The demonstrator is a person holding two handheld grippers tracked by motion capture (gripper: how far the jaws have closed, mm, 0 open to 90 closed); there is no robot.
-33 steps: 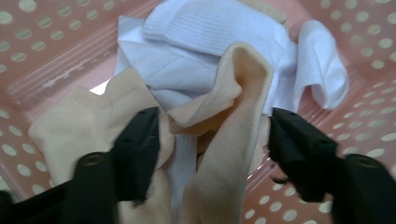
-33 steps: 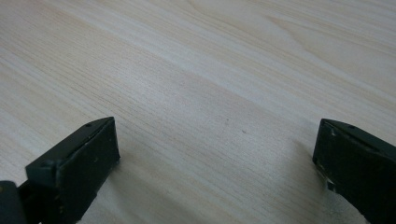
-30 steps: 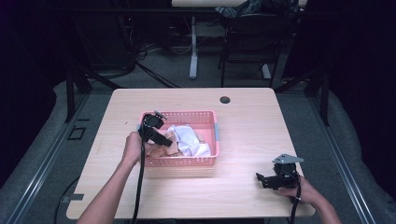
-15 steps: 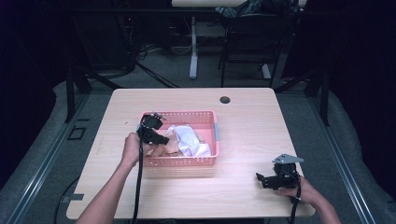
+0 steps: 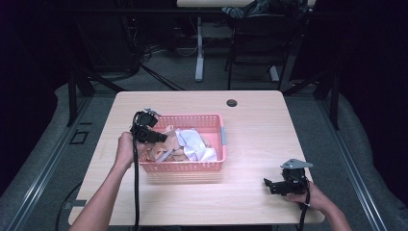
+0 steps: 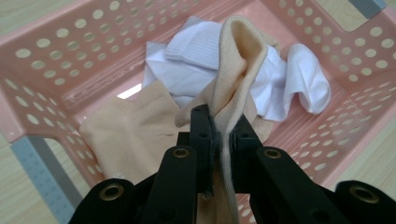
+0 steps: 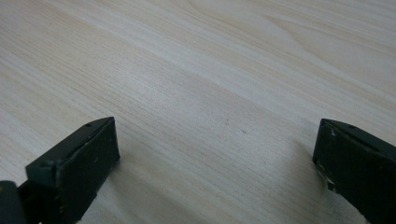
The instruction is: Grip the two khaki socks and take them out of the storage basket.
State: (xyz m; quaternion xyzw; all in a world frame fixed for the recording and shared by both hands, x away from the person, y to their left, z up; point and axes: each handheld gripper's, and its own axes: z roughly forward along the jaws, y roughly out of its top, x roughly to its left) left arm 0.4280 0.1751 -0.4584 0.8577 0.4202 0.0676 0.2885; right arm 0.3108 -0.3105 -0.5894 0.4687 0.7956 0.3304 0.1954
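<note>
A: Where is the beige sock [image 6: 236,70]?

B: In the pink basket [image 5: 192,166], which sits left of the worktop's [image 5: 250,202] middle. The left tongs [image 6: 219,135] are clamped on a fold of it, and it stands up from the heap.

A: What crowds it?

B: White socks [image 6: 196,51] lie right behind and beside it, touching it, and another beige sock [image 6: 126,135] lies flat on the basket floor. The perforated walls close in on all sides.

A: And the right tongs [image 7: 215,158]?

B: Jaws wide apart over bare wood near the worktop's front right corner, well away from the basket.

A: Any change from a second ago?

B: The left tongs have just closed on the sock and have risen a little over the basket. The right hand [image 5: 300,197] has kept its place.
</note>
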